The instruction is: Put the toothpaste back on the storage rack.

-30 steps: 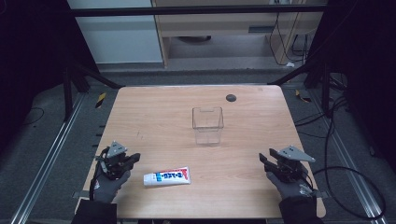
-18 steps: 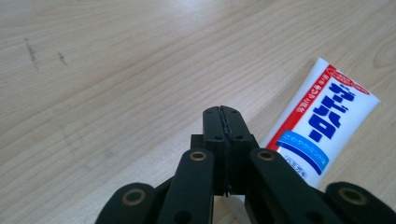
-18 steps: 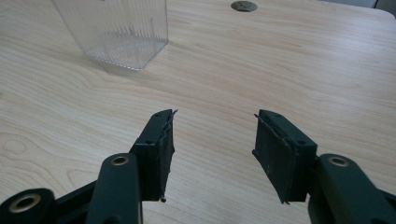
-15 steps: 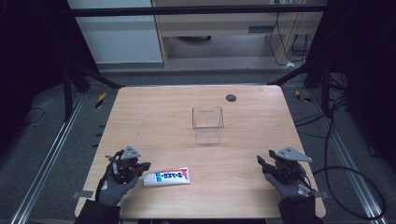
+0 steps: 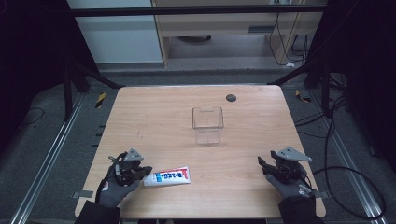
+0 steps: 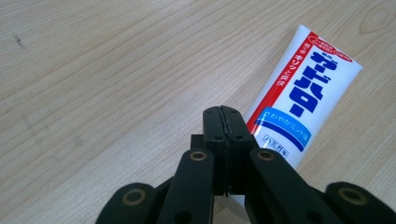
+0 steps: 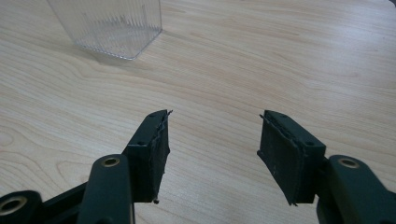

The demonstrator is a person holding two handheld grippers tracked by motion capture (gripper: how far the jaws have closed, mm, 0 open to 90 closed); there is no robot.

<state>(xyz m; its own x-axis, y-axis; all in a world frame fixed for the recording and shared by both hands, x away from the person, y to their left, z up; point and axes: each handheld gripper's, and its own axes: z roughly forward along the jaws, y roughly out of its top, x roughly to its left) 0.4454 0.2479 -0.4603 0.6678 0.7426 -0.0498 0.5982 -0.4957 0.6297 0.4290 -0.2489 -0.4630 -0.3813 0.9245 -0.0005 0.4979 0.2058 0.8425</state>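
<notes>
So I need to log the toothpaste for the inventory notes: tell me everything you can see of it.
The toothpaste tube is white with a red stripe, a light blue band and dark blue Japanese lettering. It looks like soft plastic and lies flat on the wooden table, near the front edge, crimped flat end pointing right. The left gripper, jaws shut with nothing between them, sits over its left end; contact can't be told.

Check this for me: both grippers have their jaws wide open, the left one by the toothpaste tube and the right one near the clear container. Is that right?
Not quite. The left gripper has its jaws pressed together with nothing between them, as the left gripper view shows; the toothpaste tube lies beside and beneath it. The rest holds: the right gripper stands open, near the clear container.
</notes>
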